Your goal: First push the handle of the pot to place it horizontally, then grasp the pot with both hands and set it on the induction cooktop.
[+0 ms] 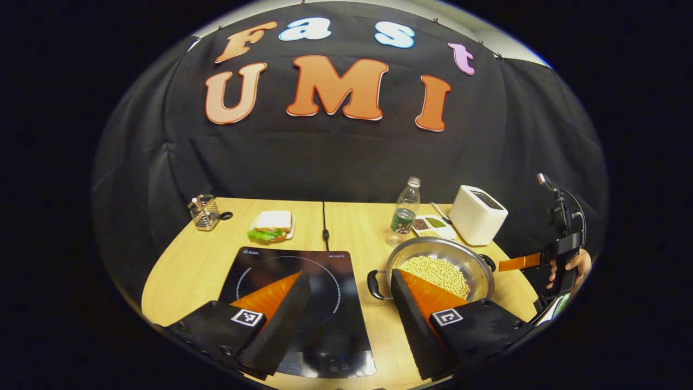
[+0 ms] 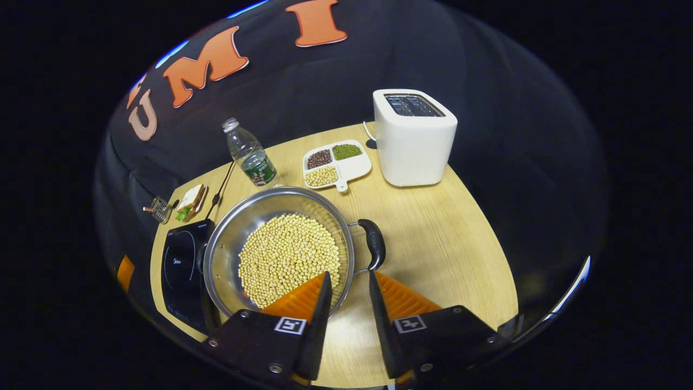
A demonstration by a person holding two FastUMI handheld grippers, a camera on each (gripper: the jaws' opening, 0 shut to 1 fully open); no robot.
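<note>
Between the right gripper's (image 2: 349, 284) jaws, which stand narrowly parted and hold nothing, lies bare desk (image 2: 444, 238); just ahead of the gap, a little to its right, sits the pot's (image 2: 227, 238) near handle (image 2: 375, 244). That handle's grip runs roughly along the gripper's own line of sight, so it lies lengthwise to the jaws instead of across them. The left-hand finger overlaps the pot's rim in the right gripper view; whether it touches cannot be told.

Outward from there, the pot holds soybeans (image 2: 287, 257) and stands on the desk just beside the cooktop (image 2: 181, 268), not on it. A second handle (image 1: 374, 284) sticks out on the cooktop side.

Over the cooktop's (image 1: 325, 271) near edge, the left gripper (image 1: 351, 290) has its jaws wide and empty, one finger above the glass and the other in front of the pot's wall. The far handle lies just inside that finger, so this gripper is the nearer one to it.

My judgement: the right gripper is better placed to nudge its handle sideways, and the pot has a short slide or lift toward the cooktop ahead.

Toward the desk's far edge stand a bottle (image 2: 250, 154), a toaster (image 2: 414, 138) and a tray (image 2: 337, 162).
</note>
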